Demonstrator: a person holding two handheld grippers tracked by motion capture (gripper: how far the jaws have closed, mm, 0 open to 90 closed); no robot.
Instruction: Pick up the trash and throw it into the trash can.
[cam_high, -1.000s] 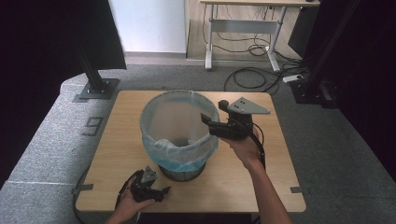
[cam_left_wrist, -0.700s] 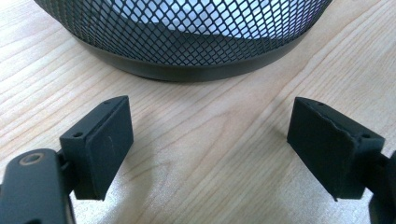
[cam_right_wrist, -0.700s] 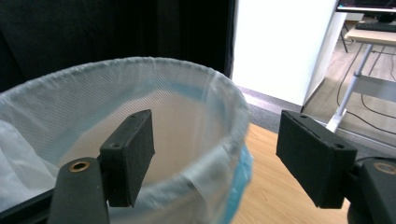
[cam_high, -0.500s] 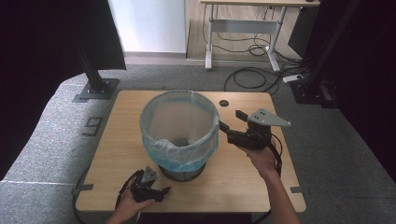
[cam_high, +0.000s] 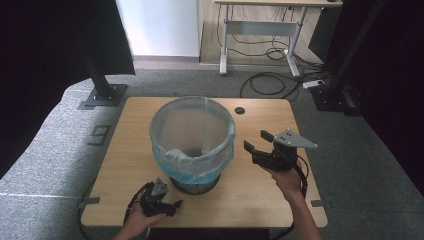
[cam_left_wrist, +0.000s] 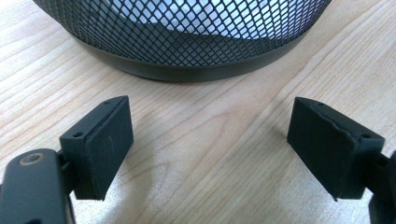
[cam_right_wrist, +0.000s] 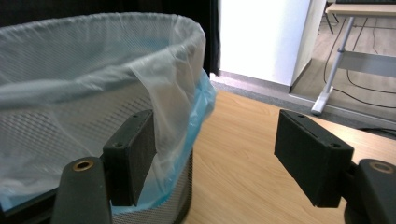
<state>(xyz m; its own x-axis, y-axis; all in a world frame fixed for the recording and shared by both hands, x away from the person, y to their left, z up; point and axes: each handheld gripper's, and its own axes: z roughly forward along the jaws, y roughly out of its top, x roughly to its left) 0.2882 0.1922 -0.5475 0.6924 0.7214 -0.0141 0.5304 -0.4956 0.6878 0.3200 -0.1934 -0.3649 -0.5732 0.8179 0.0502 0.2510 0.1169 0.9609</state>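
**Two open tools, one lined bin: handling notes**

Two tools, both empty. The left tool (cam_high: 172, 205) rests on the tabletop (cam_high: 260, 195) at about 7 o'clock from the mesh bin (cam_high: 192, 182), jaws spread wide and facing its base. The right tool (cam_high: 257, 142) hangs at 3 o'clock of the bin, jaws wide apart, nothing between them.

The bin sits mid-tabletop, upright. The liner bag (cam_high: 220, 165) is draped over the rim: thin film, soft, probably slippery and easy to tear.

Judgement: the bin is light and stiff, and would slide if pushed. Best hold on the liner is its folded overhang at 3 o'clock, pinched gently.
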